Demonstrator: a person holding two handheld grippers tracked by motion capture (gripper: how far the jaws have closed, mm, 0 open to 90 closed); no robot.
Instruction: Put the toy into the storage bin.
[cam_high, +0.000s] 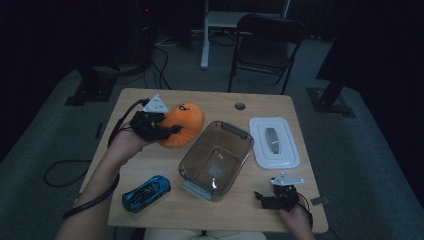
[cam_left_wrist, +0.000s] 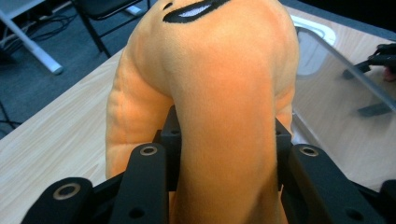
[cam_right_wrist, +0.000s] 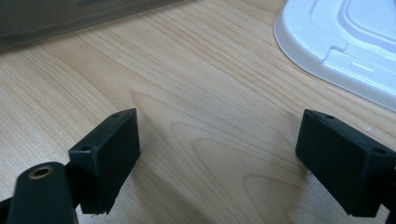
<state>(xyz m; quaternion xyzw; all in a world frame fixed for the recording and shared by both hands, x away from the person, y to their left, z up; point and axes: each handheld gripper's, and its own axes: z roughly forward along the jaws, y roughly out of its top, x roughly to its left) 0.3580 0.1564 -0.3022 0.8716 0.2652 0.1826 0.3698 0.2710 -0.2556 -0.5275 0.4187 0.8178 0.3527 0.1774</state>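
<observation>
An orange plush toy (cam_high: 184, 123) with a black stitched face is held at the table's back left, just left of the clear brown bin (cam_high: 216, 159). My left gripper (cam_high: 167, 131) is shut on it; in the left gripper view the plush toy (cam_left_wrist: 224, 102) bulges between the two black jaws that squeeze its sides. At the table's front right edge, my right gripper (cam_high: 262, 196) rests low with its jaws wide apart. In the right gripper view only bare wood lies between its pads (cam_right_wrist: 109, 151), and my right gripper (cam_right_wrist: 219, 158) stands open.
A white lid (cam_high: 274, 142) lies flat to the right of the bin, and the same white lid (cam_right_wrist: 345, 42) shows just ahead of the right jaws. A blue toy car (cam_high: 146, 193) sits at the front left. A dark folding chair (cam_high: 267, 42) stands beyond the table.
</observation>
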